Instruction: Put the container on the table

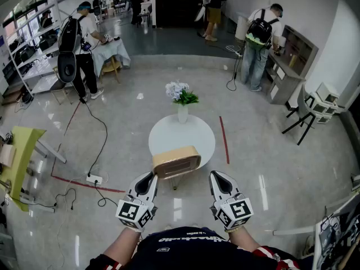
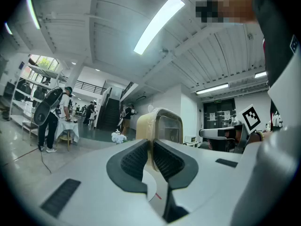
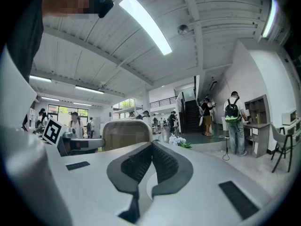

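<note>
A tan rounded container [image 1: 176, 161] with a clear side hangs over the near edge of the round white table [image 1: 194, 134]. My left gripper [image 1: 149, 177] is shut on its left rim; in the left gripper view the thin rim of the container [image 2: 160, 126] runs between the pads of that gripper [image 2: 151, 142]. My right gripper [image 1: 216, 176] hangs just right of the container, apart from it. In the right gripper view this gripper [image 3: 152, 147] is shut with its pads meeting and nothing between them, and the container [image 3: 124, 134] shows to the left.
A vase of flowers [image 1: 181, 94] stands at the table's far edge. Red tape lines [image 1: 224, 139], a power strip [image 1: 94, 179] and cables lie on the glossy floor. A yellow-green table [image 1: 19, 151] is at left, a chair [image 1: 306, 114] at right. Several people stand farther back.
</note>
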The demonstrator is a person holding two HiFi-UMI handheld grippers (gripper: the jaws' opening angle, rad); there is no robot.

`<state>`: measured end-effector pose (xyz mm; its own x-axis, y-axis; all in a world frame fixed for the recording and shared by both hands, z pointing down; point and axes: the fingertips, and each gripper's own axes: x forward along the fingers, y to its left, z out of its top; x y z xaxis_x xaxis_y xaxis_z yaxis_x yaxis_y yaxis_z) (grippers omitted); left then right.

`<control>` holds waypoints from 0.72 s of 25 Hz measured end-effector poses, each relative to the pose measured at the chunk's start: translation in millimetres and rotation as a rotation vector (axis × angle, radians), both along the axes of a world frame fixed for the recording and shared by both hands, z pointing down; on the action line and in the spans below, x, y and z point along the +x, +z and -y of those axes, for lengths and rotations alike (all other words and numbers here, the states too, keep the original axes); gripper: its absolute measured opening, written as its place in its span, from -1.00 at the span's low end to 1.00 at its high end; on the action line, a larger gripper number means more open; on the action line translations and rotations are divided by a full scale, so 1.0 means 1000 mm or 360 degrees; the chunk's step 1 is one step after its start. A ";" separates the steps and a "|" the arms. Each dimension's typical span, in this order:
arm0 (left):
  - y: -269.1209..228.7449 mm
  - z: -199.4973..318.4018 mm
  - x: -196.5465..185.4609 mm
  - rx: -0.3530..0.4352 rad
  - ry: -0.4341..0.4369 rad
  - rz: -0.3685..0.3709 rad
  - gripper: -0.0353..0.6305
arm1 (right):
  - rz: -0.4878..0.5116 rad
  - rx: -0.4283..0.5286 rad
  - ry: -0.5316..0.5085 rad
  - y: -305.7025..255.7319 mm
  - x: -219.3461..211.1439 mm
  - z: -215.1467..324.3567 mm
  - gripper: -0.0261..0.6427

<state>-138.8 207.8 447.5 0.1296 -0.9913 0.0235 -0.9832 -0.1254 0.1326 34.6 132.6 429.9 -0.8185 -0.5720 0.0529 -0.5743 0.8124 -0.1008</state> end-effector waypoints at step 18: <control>0.002 -0.007 0.019 -0.0010 0.0063 -0.0034 -0.75 | 0.0022 -0.0045 0.0004 0.006 0.013 -0.008 -0.88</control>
